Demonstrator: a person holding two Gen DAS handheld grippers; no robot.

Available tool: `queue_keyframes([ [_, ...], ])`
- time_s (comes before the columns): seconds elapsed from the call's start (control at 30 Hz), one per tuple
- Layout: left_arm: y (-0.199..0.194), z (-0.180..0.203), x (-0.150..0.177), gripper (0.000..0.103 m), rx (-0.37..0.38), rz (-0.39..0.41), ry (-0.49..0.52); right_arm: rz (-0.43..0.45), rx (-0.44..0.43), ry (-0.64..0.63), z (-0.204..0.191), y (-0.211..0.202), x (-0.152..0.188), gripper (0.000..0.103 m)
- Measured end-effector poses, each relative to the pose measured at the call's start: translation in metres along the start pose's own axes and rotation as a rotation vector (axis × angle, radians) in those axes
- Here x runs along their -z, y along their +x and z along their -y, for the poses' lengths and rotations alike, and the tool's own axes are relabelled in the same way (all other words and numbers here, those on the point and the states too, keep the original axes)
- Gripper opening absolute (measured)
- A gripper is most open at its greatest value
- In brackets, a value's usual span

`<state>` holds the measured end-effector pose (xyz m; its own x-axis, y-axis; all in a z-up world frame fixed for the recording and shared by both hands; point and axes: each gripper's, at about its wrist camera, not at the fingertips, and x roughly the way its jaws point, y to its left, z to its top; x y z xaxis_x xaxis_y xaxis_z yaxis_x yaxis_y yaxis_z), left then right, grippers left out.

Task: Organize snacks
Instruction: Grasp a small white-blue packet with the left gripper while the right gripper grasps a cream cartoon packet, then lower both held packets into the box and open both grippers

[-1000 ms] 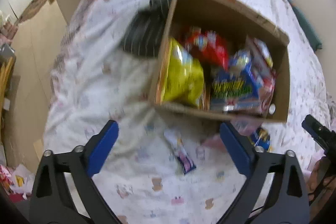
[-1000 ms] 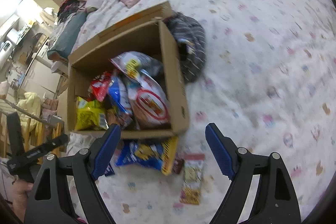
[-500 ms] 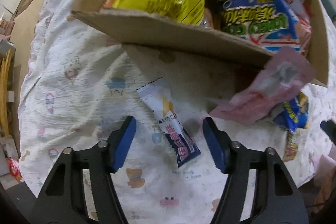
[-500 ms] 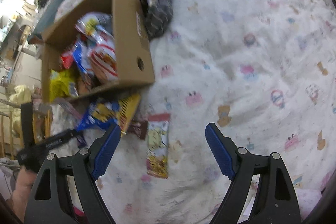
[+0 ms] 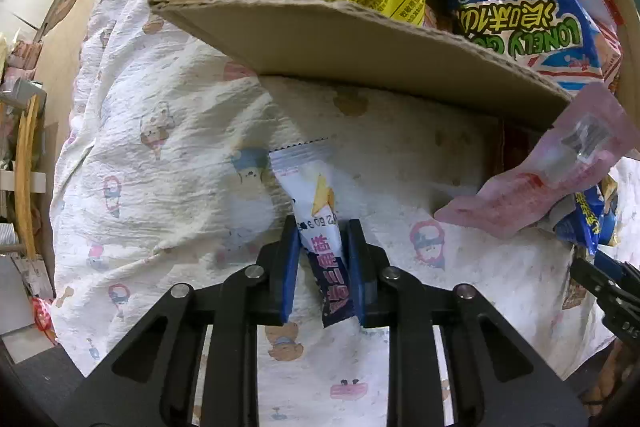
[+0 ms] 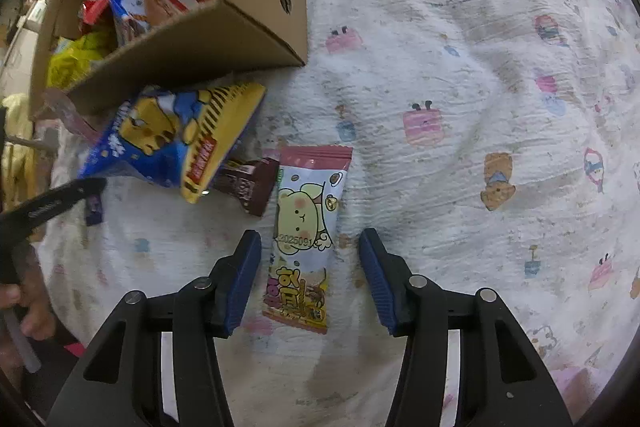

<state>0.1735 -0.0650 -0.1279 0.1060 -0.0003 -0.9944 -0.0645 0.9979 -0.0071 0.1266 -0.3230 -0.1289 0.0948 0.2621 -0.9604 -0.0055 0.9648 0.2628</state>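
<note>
Your left gripper has just been closing and now pinches the slim white-and-purple packet at mid-length; it looks light, soft and slippery, so hold gently. Your right gripper, also just closing, stands half open astride the pink-topped packet without touching; pinch its flat middle.

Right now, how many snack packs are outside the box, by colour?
White-purple packet: 1
Pink pouch: 1
Blue-yellow bag: 1
Brown bar: 1
Pink-white bear pack: 1
Total: 5
</note>
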Motion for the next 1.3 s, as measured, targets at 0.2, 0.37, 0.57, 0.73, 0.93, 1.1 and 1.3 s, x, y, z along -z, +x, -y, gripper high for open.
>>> queue_keyframes([
  [0.2,-0.009,-0.013,-0.002,0.017,0.016,0.002,0.001,0.023,0.045,-0.024,-0.005,0.012,0.007,0.048],
  [0.37,-0.014,-0.025,0.001,0.014,0.02,0.008,-0.006,0.055,0.091,-0.051,-0.018,0.013,0.009,0.032],
  [0.57,-0.036,-0.044,0.011,0.013,0.05,0.056,-0.01,0.123,0.033,0.005,-0.012,-0.011,0.011,0.03],
  [0.73,-0.071,-0.057,0.025,0.013,0.062,0.143,0.001,0.239,-0.07,0.068,-0.009,-0.051,0.009,0.03],
  [0.93,-0.118,-0.072,0.034,0.013,0.114,0.254,-0.024,0.362,-0.168,0.037,-0.021,-0.092,-0.002,0.03],
  [1.1,-0.148,-0.055,0.018,0.013,0.11,0.327,0.01,0.408,-0.218,-0.02,-0.039,-0.112,-0.019,0.03],
  [1.3,-0.159,-0.042,-0.009,0.014,0.111,0.371,0.045,0.43,-0.25,-0.046,-0.054,-0.118,-0.039,0.03],
])
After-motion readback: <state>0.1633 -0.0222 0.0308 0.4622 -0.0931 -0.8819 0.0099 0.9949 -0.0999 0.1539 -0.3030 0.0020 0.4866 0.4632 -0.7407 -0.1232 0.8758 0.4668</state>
